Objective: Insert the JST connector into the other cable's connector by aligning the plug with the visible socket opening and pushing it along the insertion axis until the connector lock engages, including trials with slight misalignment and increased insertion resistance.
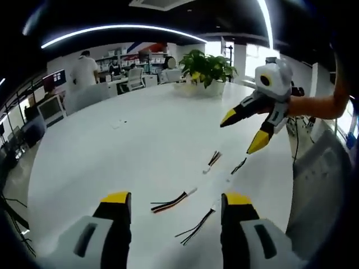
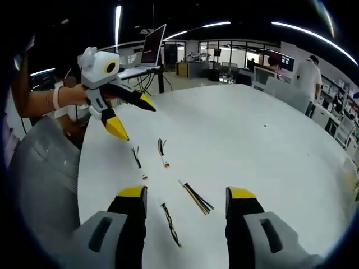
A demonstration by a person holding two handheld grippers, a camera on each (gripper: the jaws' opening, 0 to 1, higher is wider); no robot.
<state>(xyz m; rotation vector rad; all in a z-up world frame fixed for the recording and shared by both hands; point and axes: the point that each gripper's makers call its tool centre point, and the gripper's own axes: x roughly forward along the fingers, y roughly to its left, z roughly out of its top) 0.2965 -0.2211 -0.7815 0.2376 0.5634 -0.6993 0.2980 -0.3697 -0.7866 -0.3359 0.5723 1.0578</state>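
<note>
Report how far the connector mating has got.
Done: nothing yet; four cables lie apart on the white table, none joined. In hand: nothing; the left gripper and right gripper hover open above the nearest cables, the red-and-black cable and black cable. Left: picking up, aligning plug with socket, pushing until locked.

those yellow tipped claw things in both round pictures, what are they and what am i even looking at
They are two hand-held grippers, one in each of a person's hands, each carrying a fisheye camera that looks out along its own jaws. The left gripper view shows the left gripper at the bottom and the right gripper hovering opposite. The right gripper view shows the reverse: its own jaws below, the left gripper above. All jaws stand open and hold nothing. On the round white table lie four short cables with small connectors, meant to be plugged together. A potted plant stands at the far edge.
</note>
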